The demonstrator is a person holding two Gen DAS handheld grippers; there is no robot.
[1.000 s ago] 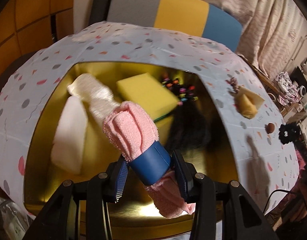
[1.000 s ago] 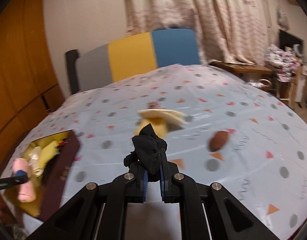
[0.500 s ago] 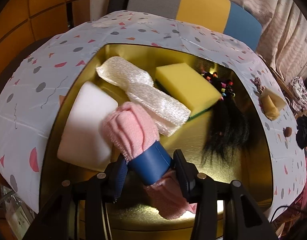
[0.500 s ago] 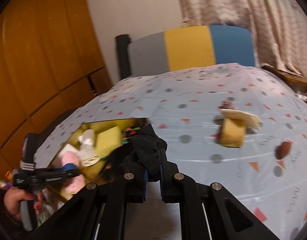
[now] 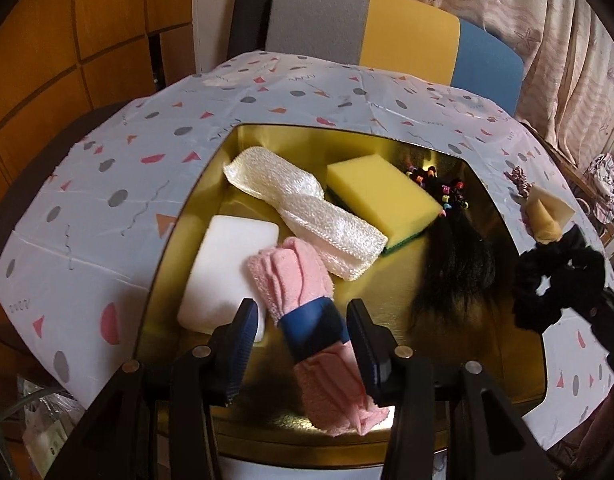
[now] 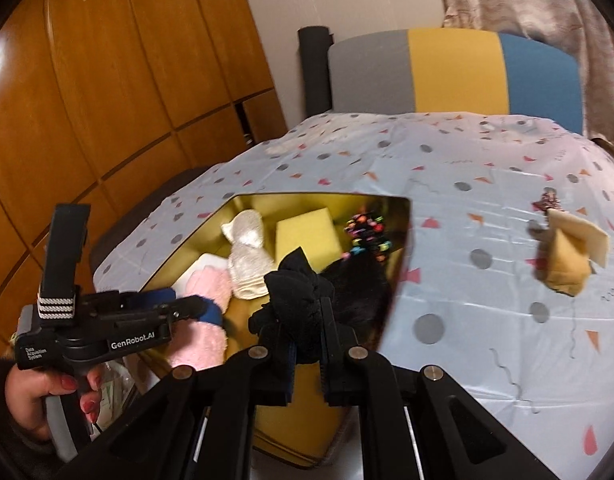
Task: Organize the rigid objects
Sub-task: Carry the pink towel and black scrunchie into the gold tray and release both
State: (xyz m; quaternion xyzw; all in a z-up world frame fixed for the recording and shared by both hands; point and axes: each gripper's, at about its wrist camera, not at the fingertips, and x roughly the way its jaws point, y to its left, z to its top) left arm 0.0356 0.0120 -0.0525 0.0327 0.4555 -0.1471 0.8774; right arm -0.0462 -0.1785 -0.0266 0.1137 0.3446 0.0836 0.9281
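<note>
Gold tray is the landmark: my left gripper stands apart around the pink rolled towel lying inside it, released, while my right gripper, clamped on the black scrunchie, must next lower over its near edge and let go.

Pink rolled towel in gold tray, black scrunchie above

In the tray lie a sponge, a cloth, a soap block and a rolled towel. Right of the tray, on the surface, sits a small bundle.
</note>
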